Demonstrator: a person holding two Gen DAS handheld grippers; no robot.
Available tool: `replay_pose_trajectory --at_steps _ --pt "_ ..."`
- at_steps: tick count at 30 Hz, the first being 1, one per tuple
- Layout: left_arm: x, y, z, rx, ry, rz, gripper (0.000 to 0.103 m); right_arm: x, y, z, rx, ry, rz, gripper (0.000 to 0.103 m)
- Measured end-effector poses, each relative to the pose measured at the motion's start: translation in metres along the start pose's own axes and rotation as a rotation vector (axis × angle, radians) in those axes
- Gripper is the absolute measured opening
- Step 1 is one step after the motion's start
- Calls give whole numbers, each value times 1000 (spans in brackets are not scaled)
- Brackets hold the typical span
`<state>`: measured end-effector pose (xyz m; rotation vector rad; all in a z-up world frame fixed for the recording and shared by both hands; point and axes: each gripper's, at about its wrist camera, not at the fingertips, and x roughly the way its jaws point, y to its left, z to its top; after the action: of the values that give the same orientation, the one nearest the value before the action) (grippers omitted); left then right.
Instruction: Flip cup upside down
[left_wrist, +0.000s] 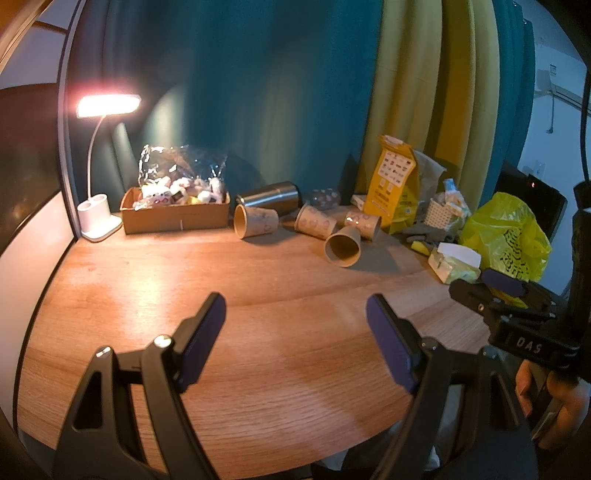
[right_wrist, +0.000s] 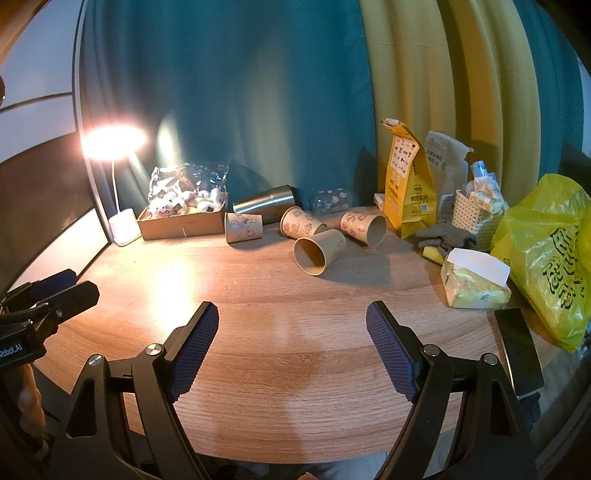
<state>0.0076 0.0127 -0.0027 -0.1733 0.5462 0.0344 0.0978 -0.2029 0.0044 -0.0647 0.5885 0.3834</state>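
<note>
1. The left claw (left_wrist: 295, 317) hovers over the near part of the round wooden bench (left_wrist: 258, 369) with its two blue-padded fingers spread wide and nothing between them.
2. The right claw (right_wrist: 291, 325) is likewise spread wide over the near bench, gripping nothing. In the left wrist view it shows at the right edge, held in a hand (left_wrist: 554, 398).
3. Four patterned brown paper cups lie on their sides at the far middle of the bench, well apart from both claws.
4. The nearest paper cup (right_wrist: 319, 251) points its open mouth toward the near left. Behind it lie a second cup (right_wrist: 301, 223) and a third cup (right_wrist: 364, 227), and a fourth cup (right_wrist: 243, 228) lies to the far left of these.
5. A steel tumbler (right_wrist: 264, 205) lies on its side just behind the fourth cup.
6. A shallow cardboard box (right_wrist: 184, 221) full of small white toys under a clear bag sits far left, beside a lit white desk lamp (left_wrist: 107, 107).
7. On the right stand a yellow paper bag (right_wrist: 408, 184), a white woven basket (right_wrist: 474, 212), a yellow plastic bag (right_wrist: 546, 258), and a tissue pack (right_wrist: 476, 284).
8. A dark phone (right_wrist: 519, 350) lies at the near right edge.
</note>
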Motion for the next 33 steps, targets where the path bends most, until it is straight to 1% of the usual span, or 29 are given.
replay_pose_trajectory --at_steps 11,19,25,29,31,33 --pt "9 1 3 -4 22 8 80 4 2 -1 1 7 2 85" --pt "30 5 8 19 66 11 80 23 -4 2 4 30 -2 85" --pt "72 5 19 103 141 13 80 48 -14 10 17 54 -4 85" --pt "112 9 31 167 212 15 80 74 -22 17 25 78 -9 85" --pt "134 12 38 207 242 2 80 89 -28 21 33 93 -8 85" --pt "161 17 49 248 288 -6 80 104 -34 23 40 105 -5 85"
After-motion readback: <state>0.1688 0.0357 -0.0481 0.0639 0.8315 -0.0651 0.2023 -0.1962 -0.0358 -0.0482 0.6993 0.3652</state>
